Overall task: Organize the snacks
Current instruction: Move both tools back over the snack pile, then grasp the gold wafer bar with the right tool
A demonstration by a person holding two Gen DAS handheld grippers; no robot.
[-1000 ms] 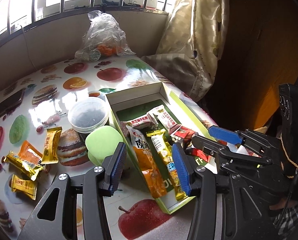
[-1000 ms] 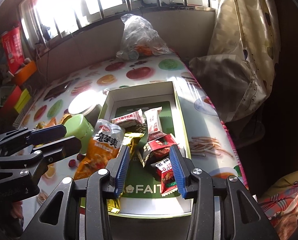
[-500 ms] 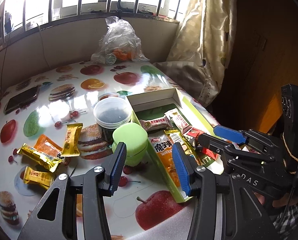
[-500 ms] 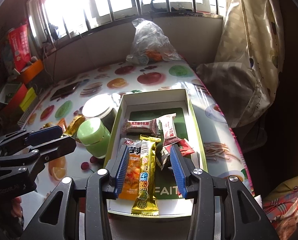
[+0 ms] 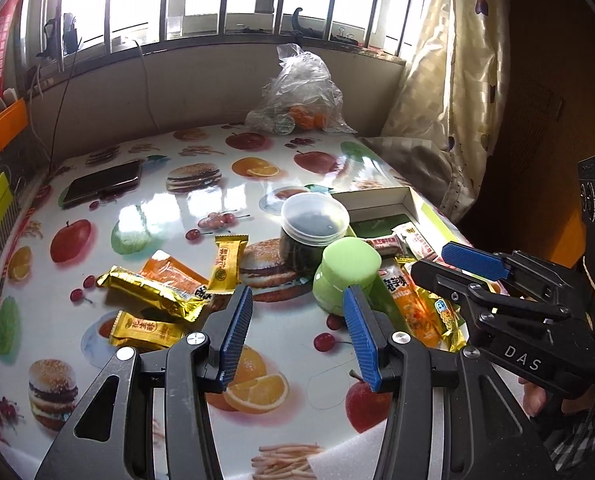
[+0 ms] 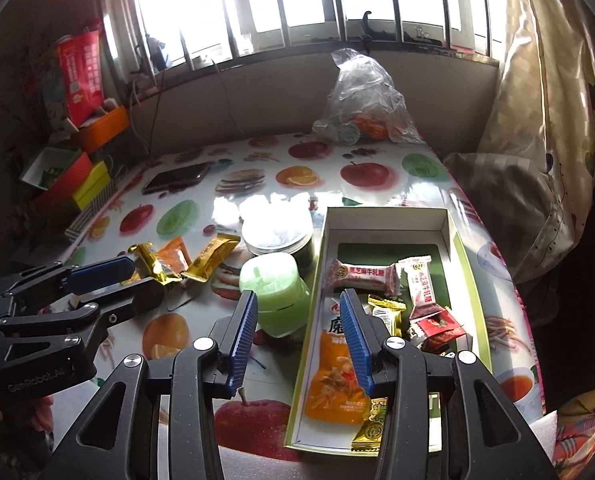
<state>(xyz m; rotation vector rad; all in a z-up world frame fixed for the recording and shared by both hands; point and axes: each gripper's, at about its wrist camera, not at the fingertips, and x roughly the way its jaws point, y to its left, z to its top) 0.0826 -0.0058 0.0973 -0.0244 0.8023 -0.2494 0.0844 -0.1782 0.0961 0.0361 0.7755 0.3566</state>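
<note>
Glossy tablecloth (image 5: 145, 216), shiny foil wrappers (image 5: 153, 292)

Both cameras ride on hand-held grippers above the near edge of the table (image 5: 309, 360), tilted down and facing the barred window. The left view sits closer to the left side, the right view over the open box (image 6: 453, 232). Both share the green jar (image 5: 347, 270) and the plastic bag (image 6: 363, 100).

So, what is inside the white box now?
The box holds an orange pouch, two pink bars, a gold bar and red packets. The right gripper hides part of them.
</note>
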